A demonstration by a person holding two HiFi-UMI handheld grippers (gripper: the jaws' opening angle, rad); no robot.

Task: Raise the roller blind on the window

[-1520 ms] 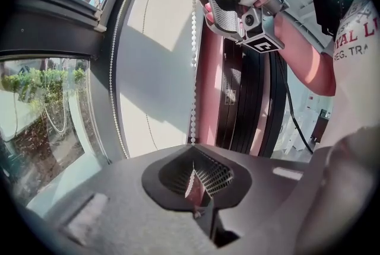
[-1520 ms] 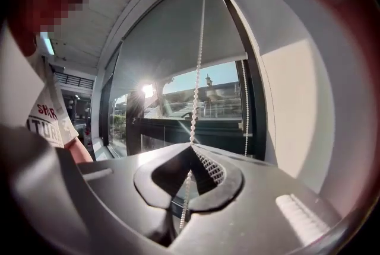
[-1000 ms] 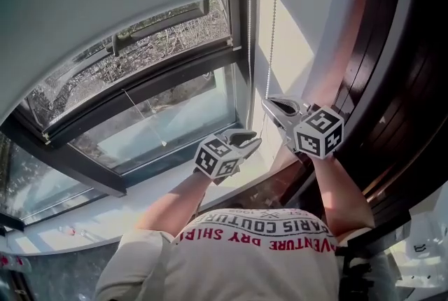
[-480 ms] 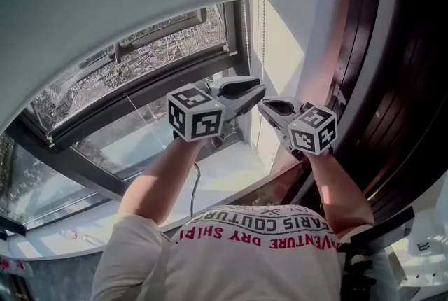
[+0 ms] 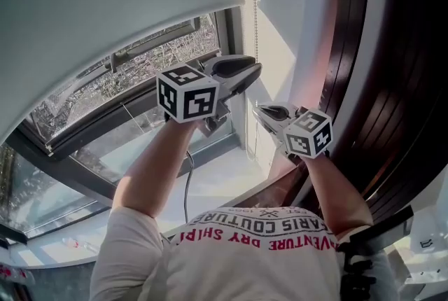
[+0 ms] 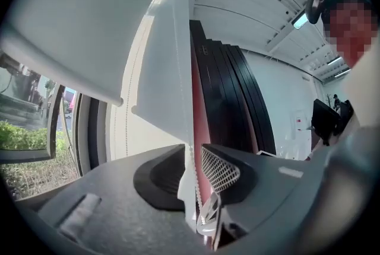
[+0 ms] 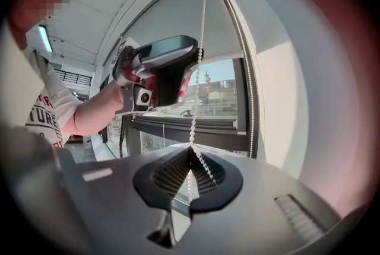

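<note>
Risen since a second ago: your left gripper (image 5: 252, 74) now sits above the right, jaws apart with the bead chain (image 5: 255, 5) running between them at the window's (image 5: 150, 58) right edge. Right gripper (image 5: 259, 110) is clamped on the chain lower down. Roller blind (image 5: 105, 5) covers the upper glass. Mid hand-over-hand; likely next: close left high, free right, pull.

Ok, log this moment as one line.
left gripper: open, bead chain between jaws, above right | right gripper: shut on bead chain | roller blind: partly lowered
</note>
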